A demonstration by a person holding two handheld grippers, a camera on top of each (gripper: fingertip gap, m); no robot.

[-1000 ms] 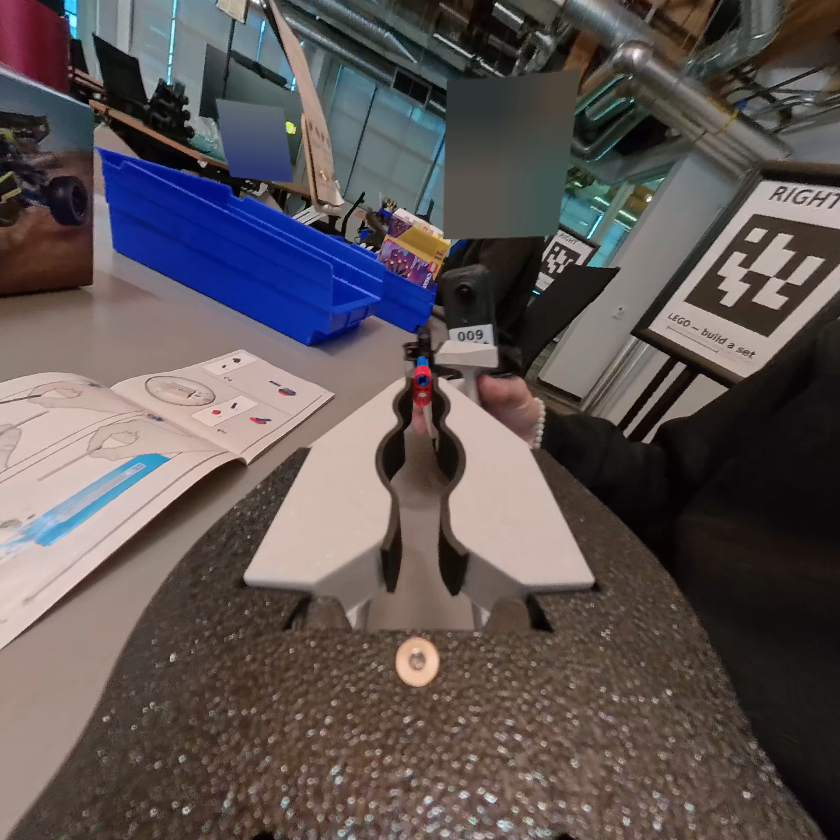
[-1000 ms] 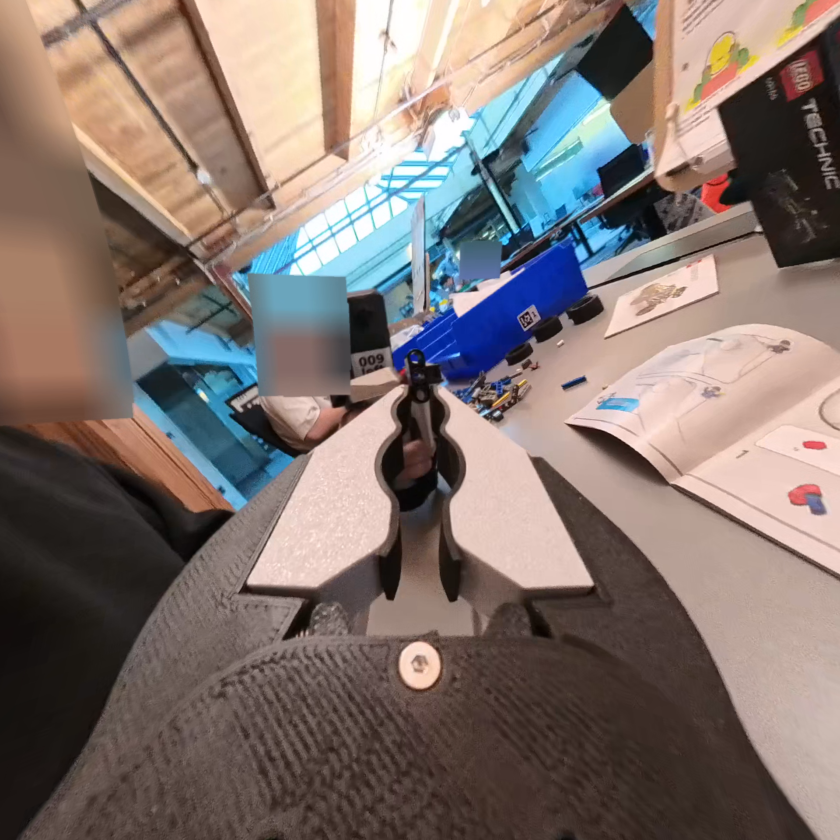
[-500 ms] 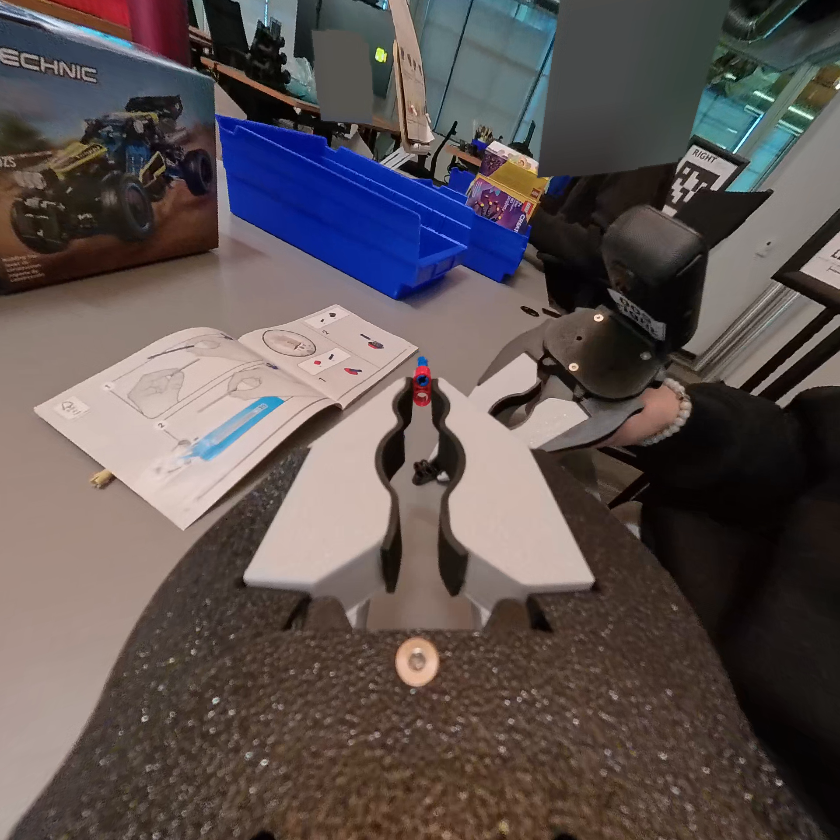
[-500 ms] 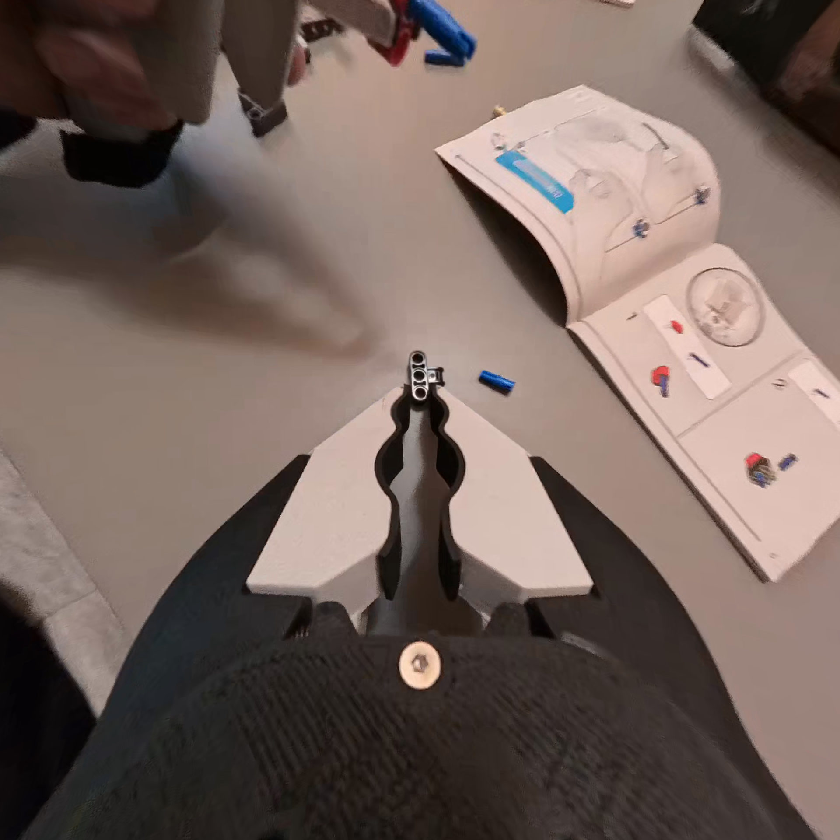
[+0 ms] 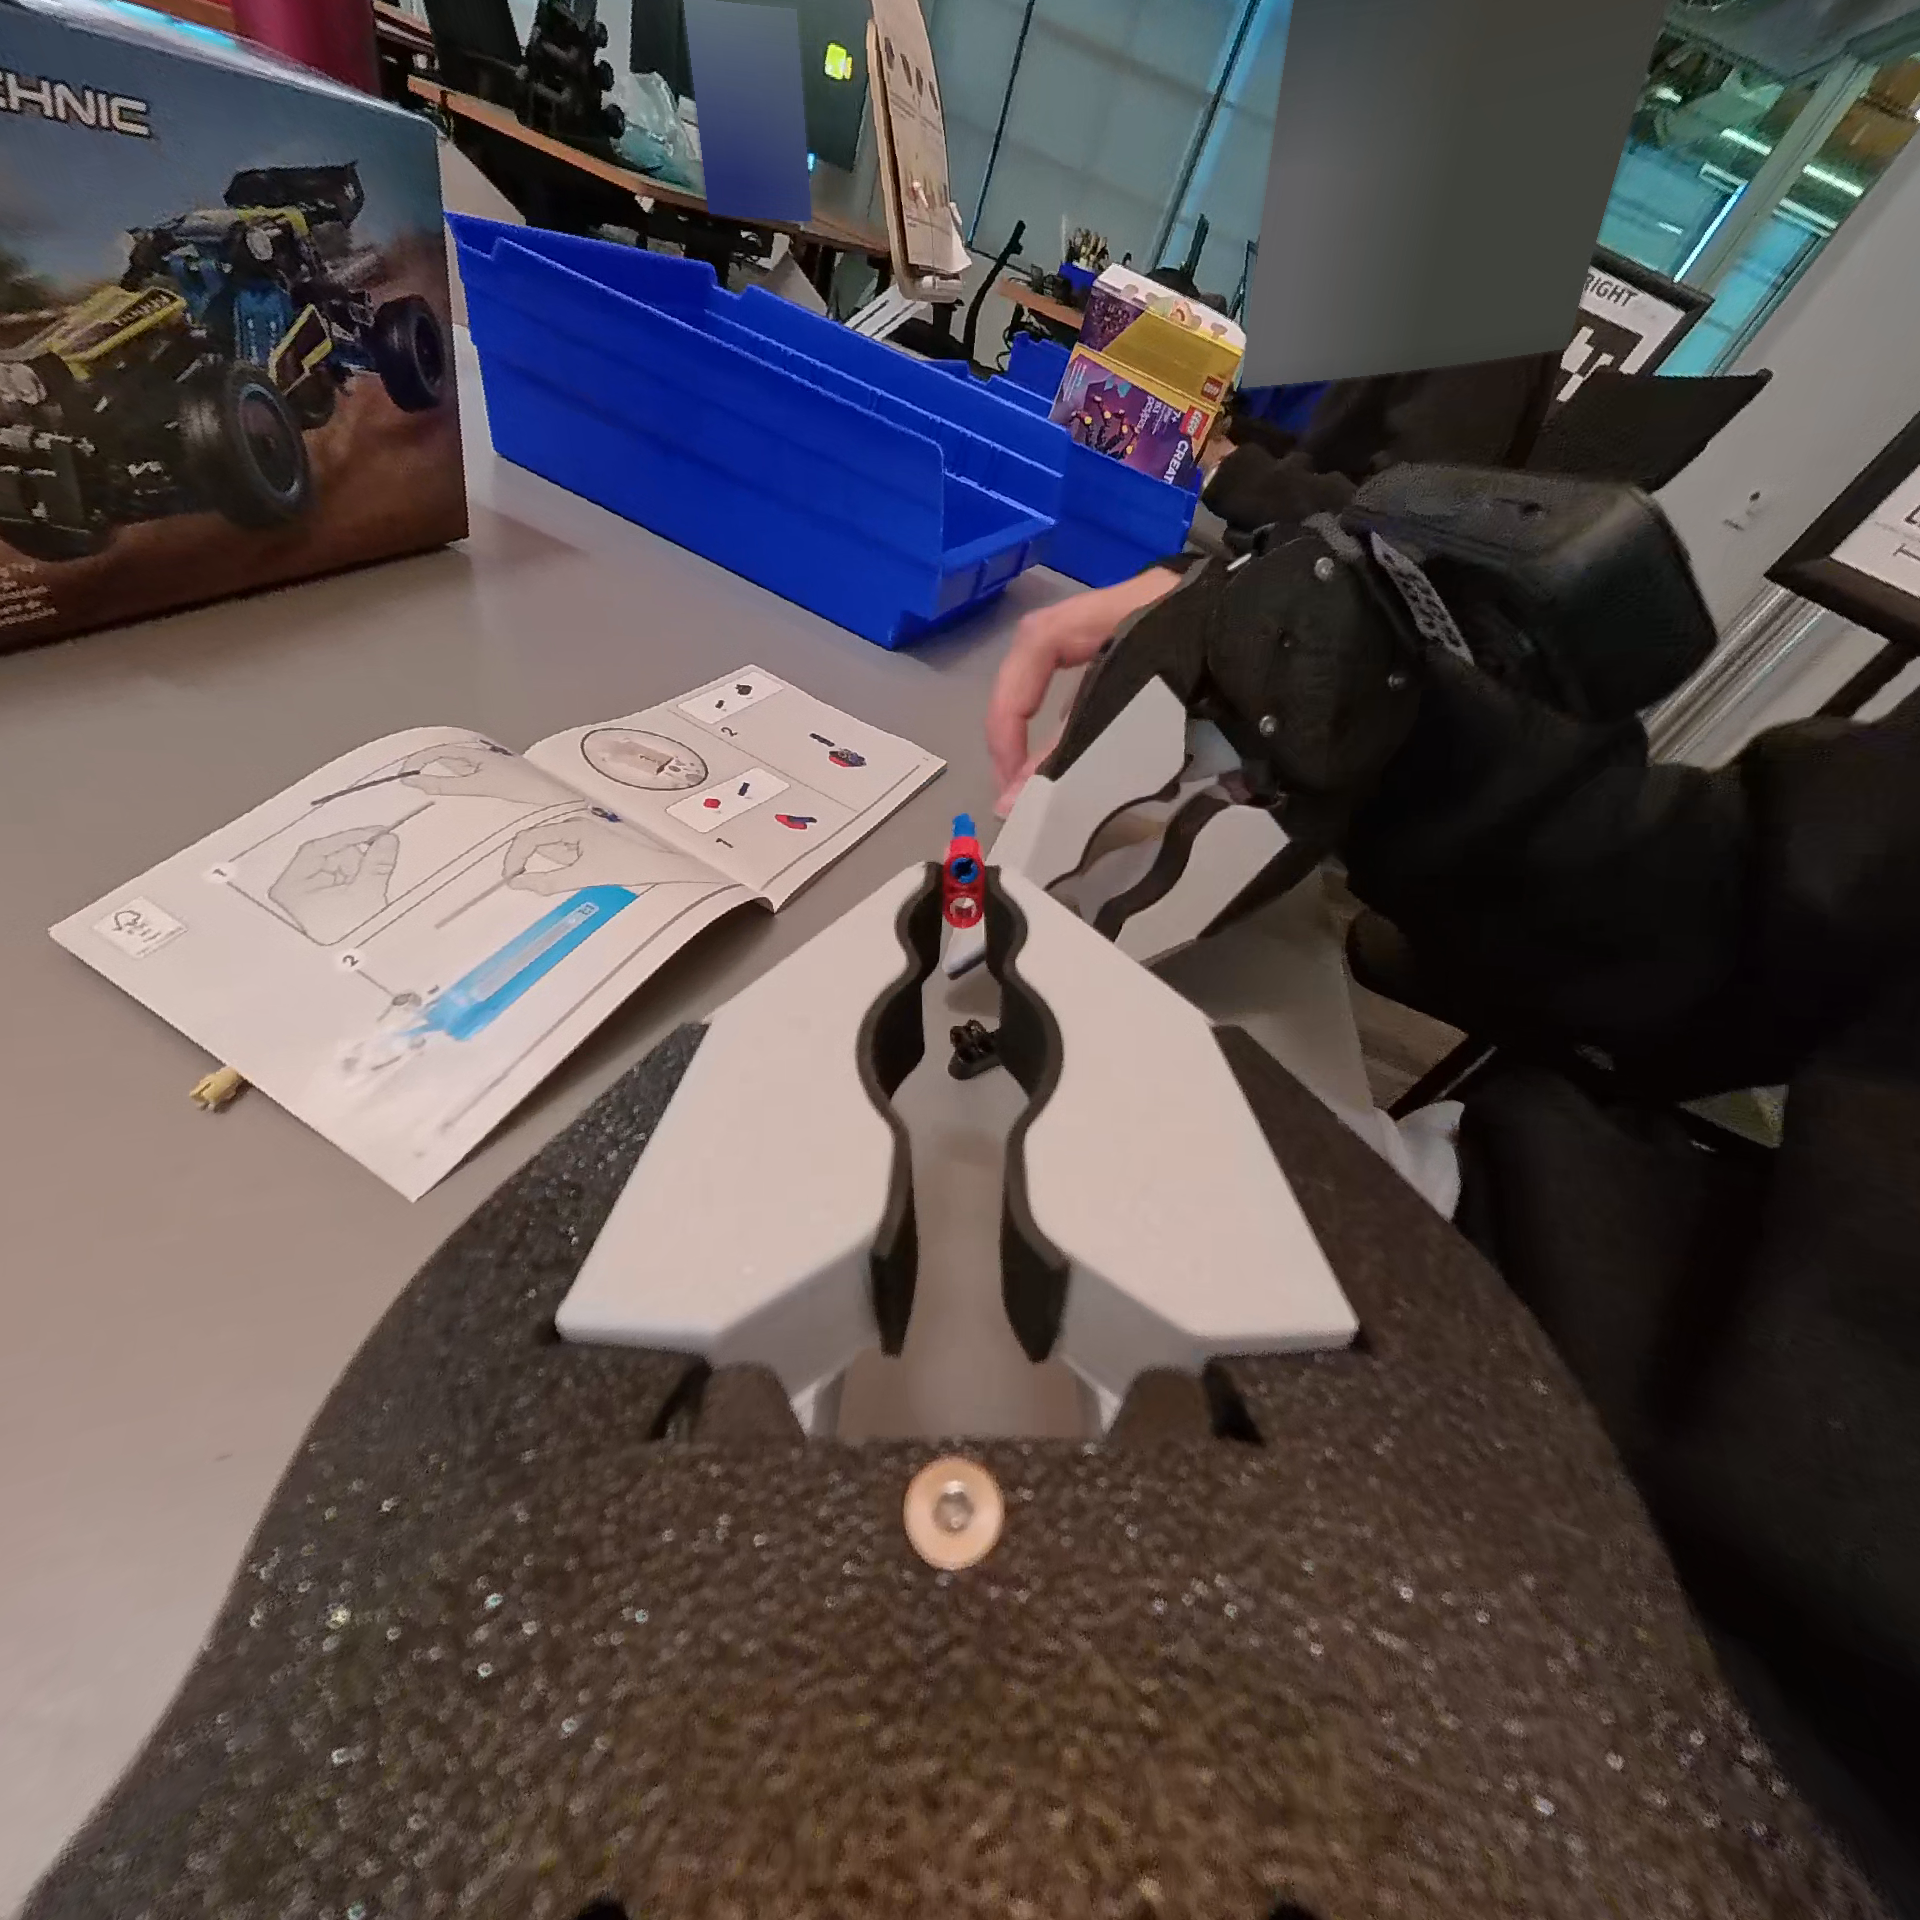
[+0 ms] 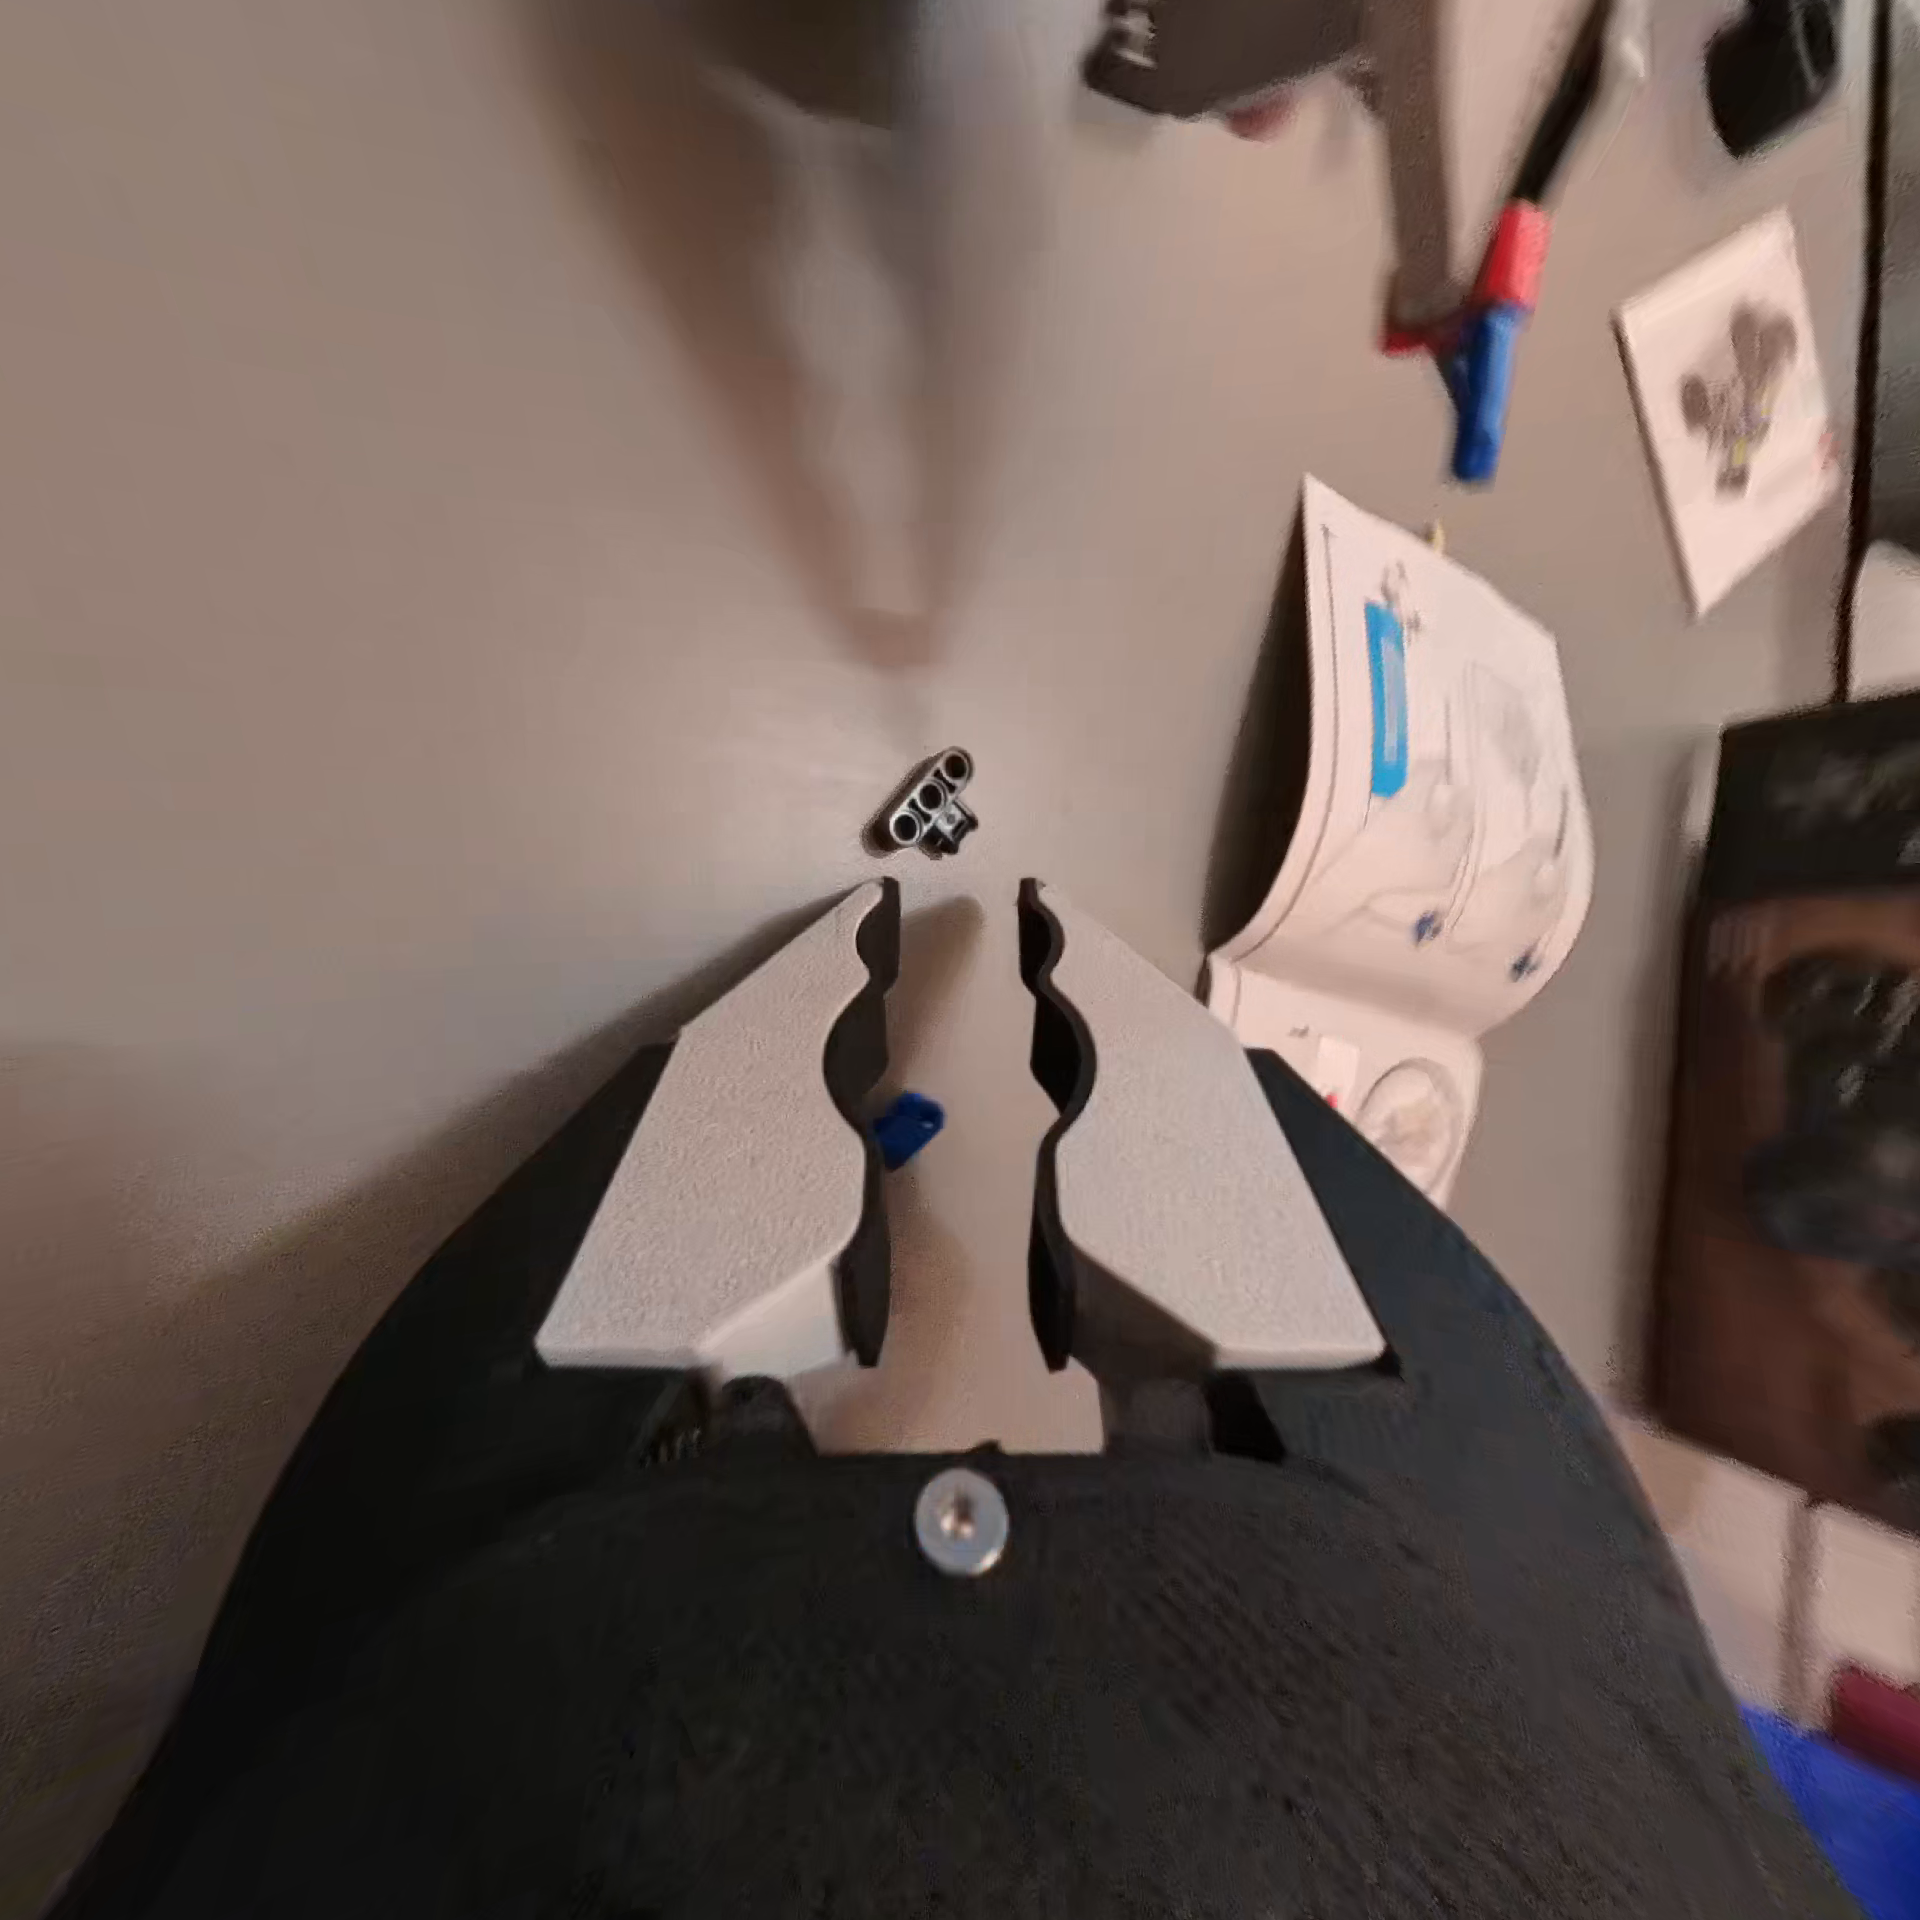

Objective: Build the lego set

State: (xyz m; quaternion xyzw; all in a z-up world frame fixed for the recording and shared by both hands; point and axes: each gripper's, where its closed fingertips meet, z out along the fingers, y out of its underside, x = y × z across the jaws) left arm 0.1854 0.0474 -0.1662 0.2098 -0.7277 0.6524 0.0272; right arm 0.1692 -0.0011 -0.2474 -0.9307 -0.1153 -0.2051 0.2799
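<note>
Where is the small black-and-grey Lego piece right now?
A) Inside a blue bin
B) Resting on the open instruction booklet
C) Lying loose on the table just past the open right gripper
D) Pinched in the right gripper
C: the right wrist view shows the black-and-grey piece lying on the grey table just beyond the right gripper, whose jaws stand apart and hold nothing.

Big white letters run along the top of the car box [image 5: 208, 343]. The open booklet [image 5: 468, 914] on the tabletop [image 5: 208, 1299] has small numbers beside its drawings. The purple and yellow box [image 5: 1143, 405] carries brand words. A black-framed sign [image 5: 1631, 312] shows letters too.
</note>
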